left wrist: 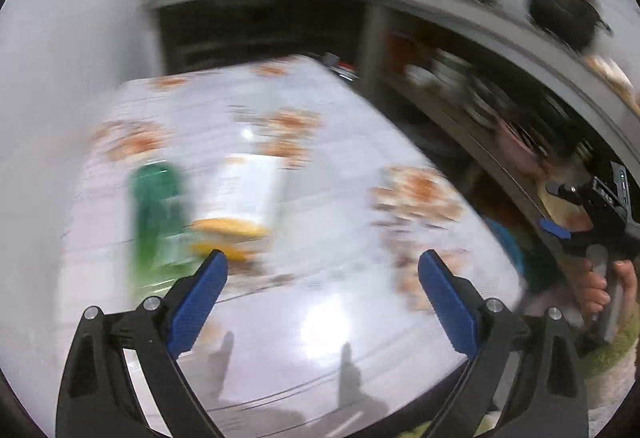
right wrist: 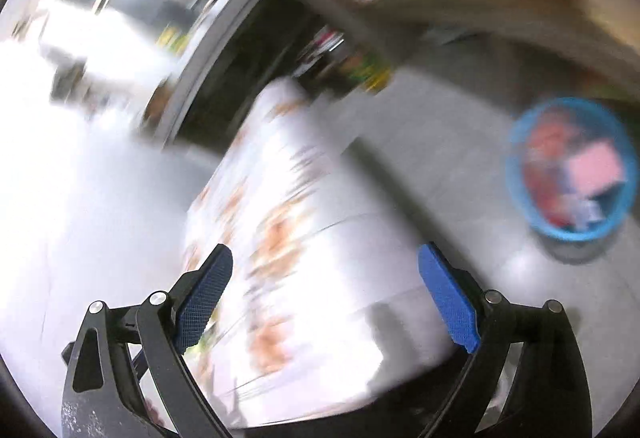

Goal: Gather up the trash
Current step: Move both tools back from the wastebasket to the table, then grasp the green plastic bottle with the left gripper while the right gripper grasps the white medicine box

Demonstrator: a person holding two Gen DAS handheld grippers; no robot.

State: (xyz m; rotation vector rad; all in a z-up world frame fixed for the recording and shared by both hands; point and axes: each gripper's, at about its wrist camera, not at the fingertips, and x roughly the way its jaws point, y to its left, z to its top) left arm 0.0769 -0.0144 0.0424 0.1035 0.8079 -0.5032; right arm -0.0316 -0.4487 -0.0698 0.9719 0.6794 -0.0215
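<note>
Both views are smeared by motion. In the left wrist view a green plastic bottle (left wrist: 154, 214) lies on the flowered tablecloth (left wrist: 340, 198), with a white and yellow packet (left wrist: 240, 198) just right of it. My left gripper (left wrist: 322, 270) hangs above the table's near part, jaws wide open and nothing between them; bottle and packet sit ahead of its left finger. The right gripper's body shows at that view's right edge, held by a hand (left wrist: 600, 290). In the right wrist view my right gripper (right wrist: 324, 266) is open and empty over the table's edge (right wrist: 304, 238). A blue bin (right wrist: 572, 166) holding pink and red trash stands on the floor at right.
Grey shelves (left wrist: 460, 86) packed with dishes run along the right of the table, and a dark pot (left wrist: 564, 6) stands on the counter above. A white wall (left wrist: 60, 98) borders the table on the left. Grey tiled floor (right wrist: 440, 166) lies between table and bin.
</note>
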